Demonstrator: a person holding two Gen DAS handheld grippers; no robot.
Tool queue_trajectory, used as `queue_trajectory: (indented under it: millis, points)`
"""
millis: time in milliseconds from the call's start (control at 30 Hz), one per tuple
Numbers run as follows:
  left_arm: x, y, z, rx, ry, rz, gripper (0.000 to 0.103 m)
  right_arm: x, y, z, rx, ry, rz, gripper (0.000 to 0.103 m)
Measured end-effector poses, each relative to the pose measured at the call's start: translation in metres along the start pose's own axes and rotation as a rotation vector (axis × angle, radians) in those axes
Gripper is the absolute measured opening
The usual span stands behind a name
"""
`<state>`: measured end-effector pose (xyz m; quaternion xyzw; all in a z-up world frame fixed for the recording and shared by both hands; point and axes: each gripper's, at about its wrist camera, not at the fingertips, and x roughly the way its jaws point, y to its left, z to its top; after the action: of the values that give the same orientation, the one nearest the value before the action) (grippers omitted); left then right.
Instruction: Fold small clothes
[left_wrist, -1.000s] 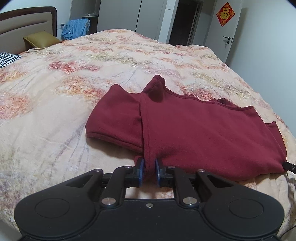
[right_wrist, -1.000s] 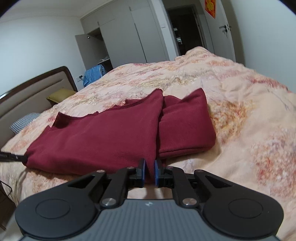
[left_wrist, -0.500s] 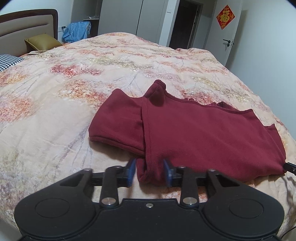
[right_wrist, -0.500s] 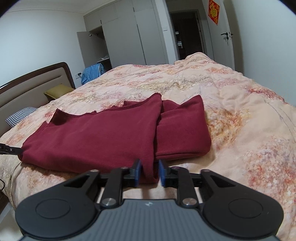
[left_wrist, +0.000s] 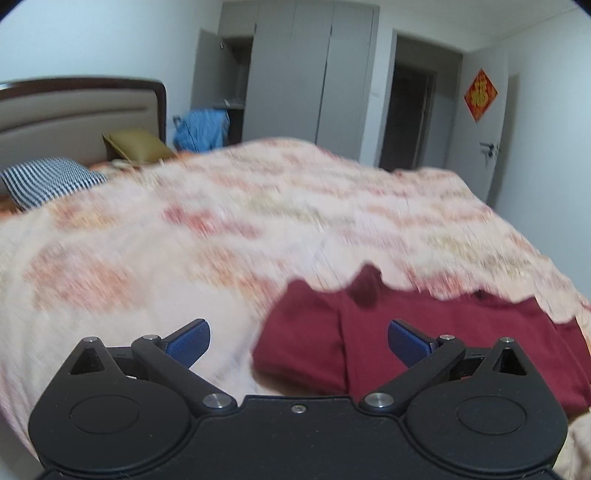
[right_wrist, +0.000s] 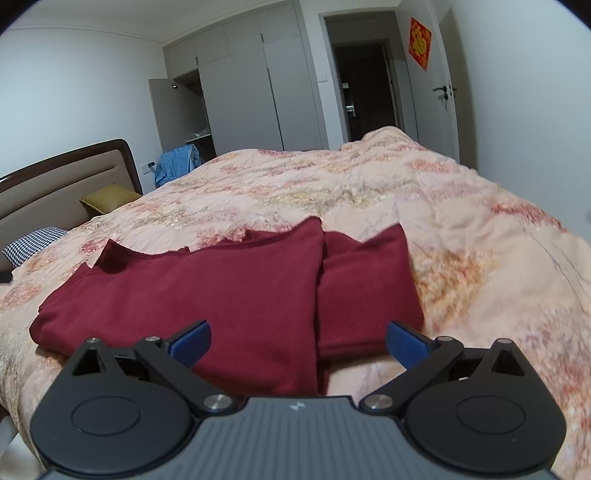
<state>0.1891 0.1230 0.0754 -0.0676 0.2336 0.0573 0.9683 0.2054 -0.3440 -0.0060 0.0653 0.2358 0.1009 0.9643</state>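
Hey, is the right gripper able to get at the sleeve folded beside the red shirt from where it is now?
Probably yes. The right gripper is open, and the folded sleeve lies just ahead of it, on top of the quilt. Nothing covers the sleeve or stands between them.

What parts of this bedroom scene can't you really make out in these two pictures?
- Quilt pattern: left view, motion blur smears it.
- Red garment's near edge: right view, hidden behind the right gripper.
- Garment's right end: left view, behind the left gripper body.
- Wardrobe contents: too small and dim.
- Room beyond the doorway: dark.
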Motion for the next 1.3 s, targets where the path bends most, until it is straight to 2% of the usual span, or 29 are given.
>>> queue_trajectory:
  millis: [100, 200, 367, 533, 733, 867, 1033, 1133, 1300]
  points:
    - [-0.011, 0.003, 0.012, 0.009, -0.024, 0.008, 0.102, 0.006, 0.013, 0.006, -0.023, -0.020, 0.013, 0.103]
    - [-0.016, 0.003, 0.009, -0.018, -0.005, -0.037, 0.102, 0.015, 0.031, 0.009, -0.045, -0.032, 0.036, 0.103]
    - [0.001, 0.003, -0.030, -0.172, 0.100, -0.173, 0.102, 0.031, 0.065, -0.005, -0.075, -0.022, 0.074, 0.103]
    - [0.032, 0.001, -0.063, -0.327, 0.178, -0.220, 0.102, 0.043, 0.099, -0.020, -0.185, -0.034, 0.069, 0.103]
    - [0.063, -0.002, -0.077, -0.416, 0.238, -0.246, 0.102, 0.059, 0.130, -0.025, -0.293, -0.085, 0.048, 0.103]
    - [0.074, -0.001, -0.079, -0.435, 0.241, -0.249, 0.102, 0.072, 0.141, -0.025, -0.300, -0.105, 0.040, 0.103]
    - [0.083, -0.002, -0.078, -0.436, 0.241, -0.241, 0.102, 0.093, 0.150, -0.034, -0.327, -0.068, 0.027, 0.103]
    - [0.087, -0.004, -0.081, -0.419, 0.242, -0.227, 0.102, 0.104, 0.148, -0.047, -0.323, -0.043, 0.029, 0.103]
    - [0.090, -0.010, -0.084, -0.367, 0.239, -0.209, 0.102, 0.103, 0.144, -0.052, -0.309, -0.070, 0.038, 0.103]
